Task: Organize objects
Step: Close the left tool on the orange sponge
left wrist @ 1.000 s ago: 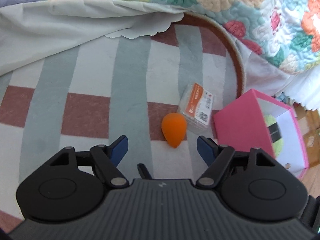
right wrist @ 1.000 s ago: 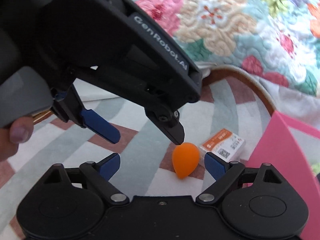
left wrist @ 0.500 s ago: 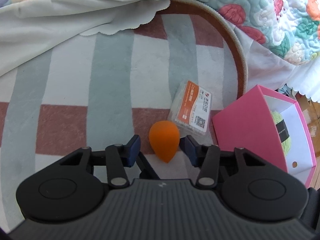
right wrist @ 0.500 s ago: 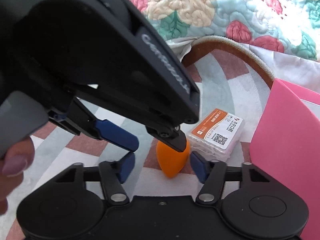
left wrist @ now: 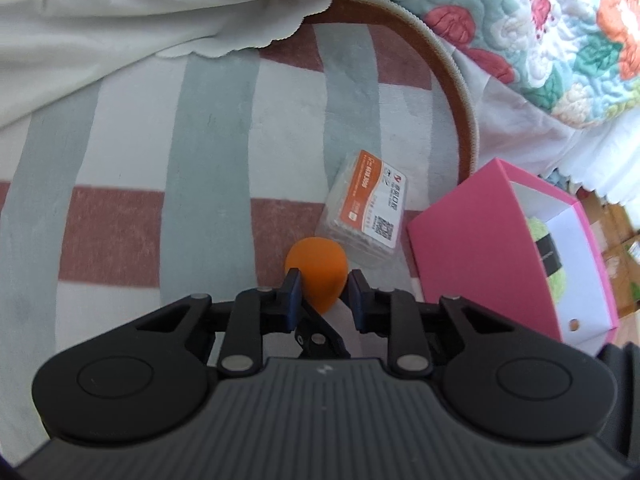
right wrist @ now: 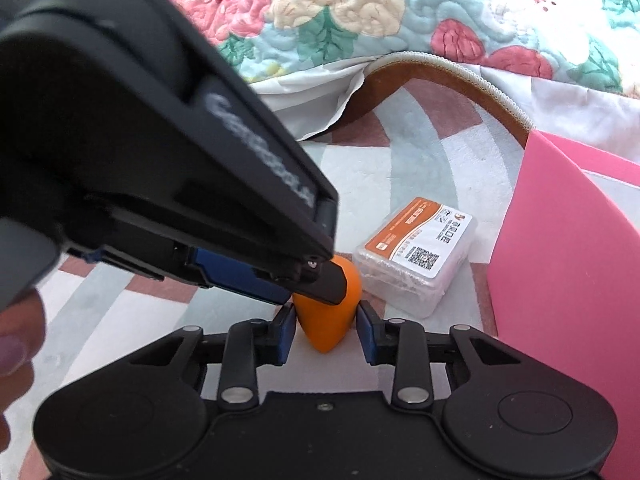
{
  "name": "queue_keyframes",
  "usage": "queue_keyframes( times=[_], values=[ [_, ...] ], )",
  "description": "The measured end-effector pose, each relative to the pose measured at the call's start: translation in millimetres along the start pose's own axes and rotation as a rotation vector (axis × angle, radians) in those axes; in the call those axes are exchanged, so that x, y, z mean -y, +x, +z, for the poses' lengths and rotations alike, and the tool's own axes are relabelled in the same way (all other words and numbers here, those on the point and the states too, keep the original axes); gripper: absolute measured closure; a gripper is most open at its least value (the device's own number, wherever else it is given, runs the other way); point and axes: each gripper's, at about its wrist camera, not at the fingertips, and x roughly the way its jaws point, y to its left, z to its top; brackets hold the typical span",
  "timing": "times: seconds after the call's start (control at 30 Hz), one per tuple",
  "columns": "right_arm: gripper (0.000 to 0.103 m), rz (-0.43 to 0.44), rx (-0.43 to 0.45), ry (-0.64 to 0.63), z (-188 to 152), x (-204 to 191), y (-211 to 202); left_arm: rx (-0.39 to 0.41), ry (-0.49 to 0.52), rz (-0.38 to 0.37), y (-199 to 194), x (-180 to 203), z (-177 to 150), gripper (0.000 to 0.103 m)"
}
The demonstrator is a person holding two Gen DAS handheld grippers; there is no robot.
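Note:
An orange egg-shaped sponge [left wrist: 318, 268] lies on the striped rug. My left gripper [left wrist: 323, 298] has its blue pads closed against the sponge's sides. In the right wrist view the sponge [right wrist: 330, 330] sits between my right gripper's [right wrist: 327, 332] pads, which touch or nearly touch it; the left gripper's body covers its top. A clear plastic box with an orange and white label [left wrist: 366, 208] lies just beyond the sponge. A pink box [left wrist: 500, 248], open at the top, stands to the right.
The striped rug [left wrist: 208, 160] has a brown curved edge [left wrist: 452, 92]. A floral quilt [left wrist: 520, 20] and a white sheet [left wrist: 120, 28] hang over its far side. The pink box holds a green item with a black band [left wrist: 550, 256].
Both grippers moved forward onto the sponge and their jaws narrowed from wide open to closed around it.

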Motion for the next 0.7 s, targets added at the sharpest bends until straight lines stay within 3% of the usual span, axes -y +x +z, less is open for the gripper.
queue_keyframes(
  times=[0.17, 0.3, 0.7],
  values=[
    [0.066, 0.062, -0.026, 0.055, -0.9, 4.1, -12.5, -0.003, -0.062, -0.007, -12.6, -11.0, -8.5, 0.079],
    [0.066, 0.072, -0.034, 0.046, -3.9, 2.5, -20.4, -0.003, -0.173, -0.051, -17.1, -27.5, -17.9, 0.078],
    [0.066, 0.183, -0.096, 0.045, -17.2, 0.8, -39.6, -0.009, -0.206, -0.055, -18.8, -35.2, -31.5, 0.074]
  ],
)
